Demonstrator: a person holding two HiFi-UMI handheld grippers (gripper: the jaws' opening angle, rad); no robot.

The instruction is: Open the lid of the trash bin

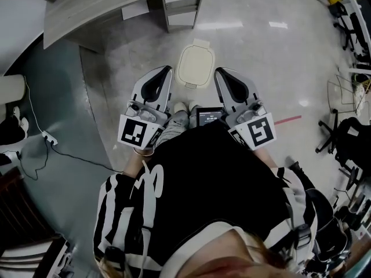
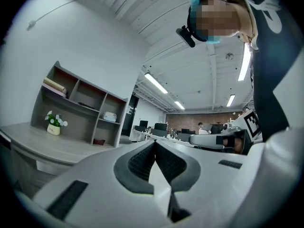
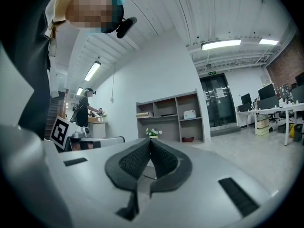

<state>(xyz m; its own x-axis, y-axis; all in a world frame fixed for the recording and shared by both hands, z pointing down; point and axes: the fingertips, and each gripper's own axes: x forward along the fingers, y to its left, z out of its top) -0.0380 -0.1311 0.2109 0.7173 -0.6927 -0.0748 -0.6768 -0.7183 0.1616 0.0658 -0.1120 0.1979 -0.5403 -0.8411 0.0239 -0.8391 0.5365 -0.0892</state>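
No print is legible; the small screen (image 1: 208, 118) and green door sign (image 3: 212, 73) are too tiny.

The trash bin lid (image 1: 195, 66) is showing as smooth cream plastic with a soft sheen. The pale floor (image 1: 272, 68) around it is gleaming glossily and mirroring ceiling lights, while the grey floor strip (image 1: 64, 120) at the left is looking matt. The far desk (image 1: 110, 4) is wearing a matt grey wood-grain finish, as is the shelf unit (image 2: 85, 110). The left gripper (image 1: 167, 70) and right gripper (image 1: 219, 72) are showing matt light-grey plastic shells. Their pads (image 3: 133, 161) are looking black, rubbery and finely ribbed. The person's top (image 1: 208, 184) is reading as black-and-white cloth.
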